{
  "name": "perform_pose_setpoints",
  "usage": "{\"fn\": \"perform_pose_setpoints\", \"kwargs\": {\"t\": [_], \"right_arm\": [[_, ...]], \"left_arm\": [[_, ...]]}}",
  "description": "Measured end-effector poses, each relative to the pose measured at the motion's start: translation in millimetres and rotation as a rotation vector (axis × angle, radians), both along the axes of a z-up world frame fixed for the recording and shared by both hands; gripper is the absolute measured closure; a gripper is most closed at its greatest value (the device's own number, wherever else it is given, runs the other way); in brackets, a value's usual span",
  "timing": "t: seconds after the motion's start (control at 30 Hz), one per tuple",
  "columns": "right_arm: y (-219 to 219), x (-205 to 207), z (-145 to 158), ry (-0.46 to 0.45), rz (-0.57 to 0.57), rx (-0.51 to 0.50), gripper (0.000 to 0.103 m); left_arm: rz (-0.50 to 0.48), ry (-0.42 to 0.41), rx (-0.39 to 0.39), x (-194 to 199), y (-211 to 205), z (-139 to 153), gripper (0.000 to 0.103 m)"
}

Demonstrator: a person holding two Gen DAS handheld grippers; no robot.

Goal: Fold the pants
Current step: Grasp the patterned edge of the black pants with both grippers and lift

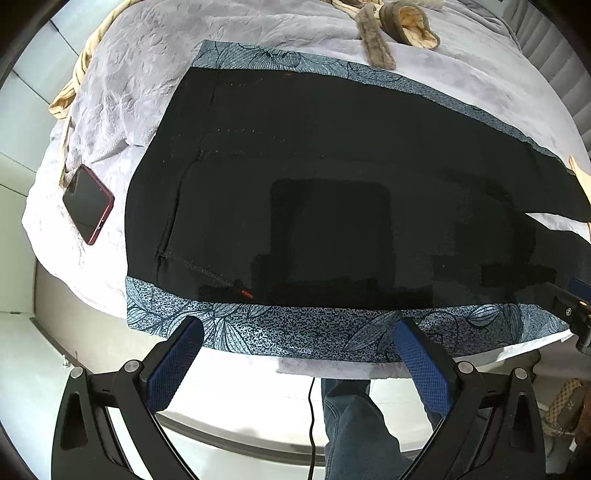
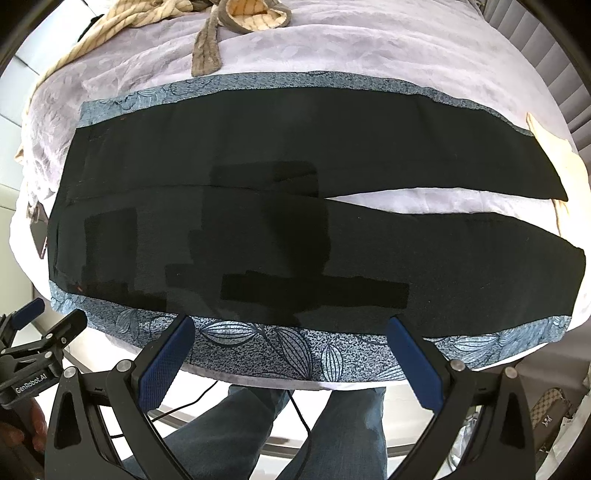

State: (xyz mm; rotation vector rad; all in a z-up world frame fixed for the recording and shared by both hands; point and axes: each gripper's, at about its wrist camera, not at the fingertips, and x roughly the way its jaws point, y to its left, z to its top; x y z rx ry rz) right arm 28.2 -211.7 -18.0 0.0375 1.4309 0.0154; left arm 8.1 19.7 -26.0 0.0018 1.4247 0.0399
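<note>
we see one pair of black pants (image 2: 280, 206) spread flat along the bed's (image 2: 369, 48) near edge, with blue leaf-patterned bands along both long sides. the waist lies toward the left end; the two legs run right and part in a narrow wedge. our left gripper (image 1: 297, 339) and right gripper (image 2: 291, 336) both hover at the near edge, fingers spread wide, holding nothing. one red phone (image 1: 88, 204) lies by the left edge, and one tan garment (image 2: 236, 14) lies bunched at the far edge.
</note>
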Motion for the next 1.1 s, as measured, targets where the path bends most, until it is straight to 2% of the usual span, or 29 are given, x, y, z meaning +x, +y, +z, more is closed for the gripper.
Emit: {"fn": "perform_pose_setpoints", "kwargs": {"t": [0.13,0.2,0.27,0.37,0.4,0.43,0.47,0.5,0.57,0.63,0.7,0.83,0.97,1.1], "right_arm": [[-6.8,2.3,0.4,-0.008,-0.006,0.053,0.000],[-14.7,4.1,1.2,-0.024,-0.020,0.173,0.000],[-28.5,2.2,-1.7,-0.034,-0.043,0.410,0.000],[-42.3,-7.4,-17.0,0.009,-0.061,0.648,0.000],[-46.7,-13.9,-26.6,0.038,-0.070,0.714,0.000],[-49.8,-20.1,-35.2,0.064,-0.078,0.751,0.001],[-53.3,-26.6,-43.6,0.087,-0.089,0.780,0.007],[-54.2,-30.7,-50.0,0.109,-0.100,0.798,0.019],[-56.8,-41.5,-71.2,0.178,-0.129,0.835,0.030],[-56.8,-52.7,-89.8,0.233,-0.133,0.847,0.032],[-57.6,-59.2,-99.5,0.247,-0.131,0.829,0.033],[-71.1,-52.2,-102.8,0.141,-0.210,0.845,0.034],[-81.3,-47.1,-93.4,0.056,-0.269,0.946,0.036],[-79.8,-52.0,-98.9,0.063,-0.253,0.960,0.036]], "left_arm": [[0.023,-0.024,-0.055,2.4,4.7,-0.7,0.000],[0.048,-0.041,-0.110,4.1,12.0,-2.1,0.000],[0.083,-0.041,-0.164,4.7,21.9,-7.2,0.000],[0.126,-0.041,-0.277,0.5,35.5,-16.8,0.000],[0.141,-0.046,-0.308,-1.8,39.6,-19.4,0.001],[0.160,-0.045,-0.343,-5.3,44.3,-23.6,0.009],[0.170,-0.038,-0.365,-7.6,46.9,-27.3,0.016],[0.177,-0.029,-0.378,-10.3,47.9,-31.0,0.016],[0.193,-0.017,-0.391,-15.7,50.7,-38.7,0.016],[0.203,-0.013,-0.388,-21.6,50.3,-42.7,0.016],[0.219,-0.008,-0.401,-26.4,50.5,-46.3,0.016],[0.253,0.001,-0.430,-32.3,53.0,-52.8,0.016],[0.278,-0.012,-0.458,-38.6,59.4,-50.8,0.016],[0.311,-0.019,-0.488,-42.3,63.4,-50.6,0.016]]}}
